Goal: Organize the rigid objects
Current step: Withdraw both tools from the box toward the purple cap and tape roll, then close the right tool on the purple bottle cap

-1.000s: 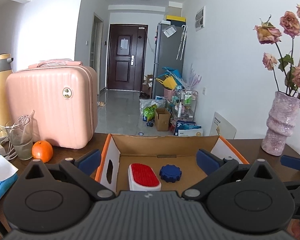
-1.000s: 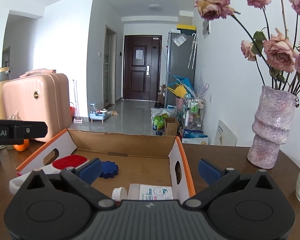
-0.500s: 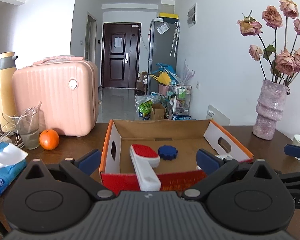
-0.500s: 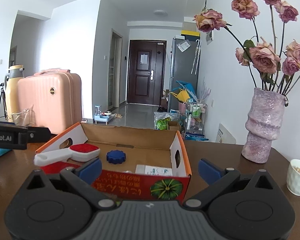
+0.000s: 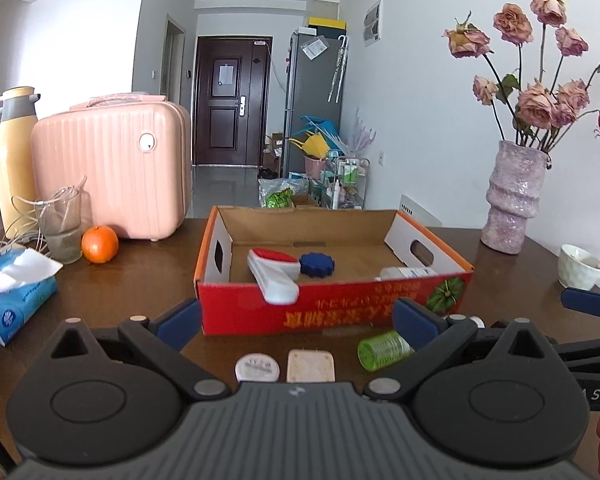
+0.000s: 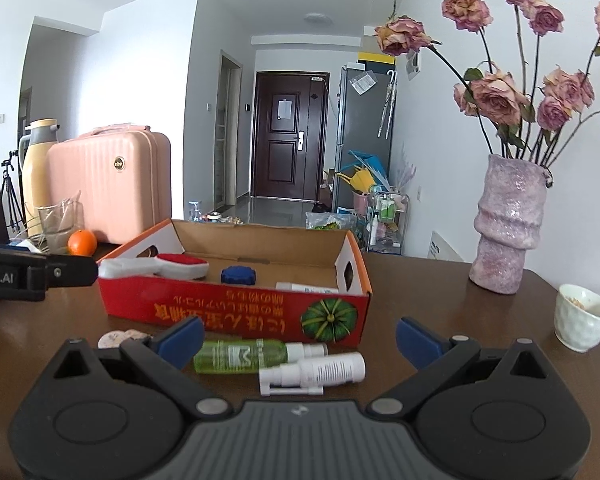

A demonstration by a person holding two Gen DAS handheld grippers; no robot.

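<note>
Both gripper jaws gape empty before the shallow cardboard box (image 5: 332, 312).

My left gripper (image 5: 296, 318) fills the bottom of the frame, fingers spread with nothing between them. Centre frame sits the red cardboard box (image 5: 332, 308), holding a red-and-white brush (image 5: 274, 272), a blue gear-shaped disc (image 5: 317, 264) and a white bottle (image 5: 406, 272). Below the box, a round white piece (image 5: 257, 367), a beige square (image 5: 310, 365) and a green bottle (image 5: 382, 354) lie on the table (image 5: 128, 288).
</note>
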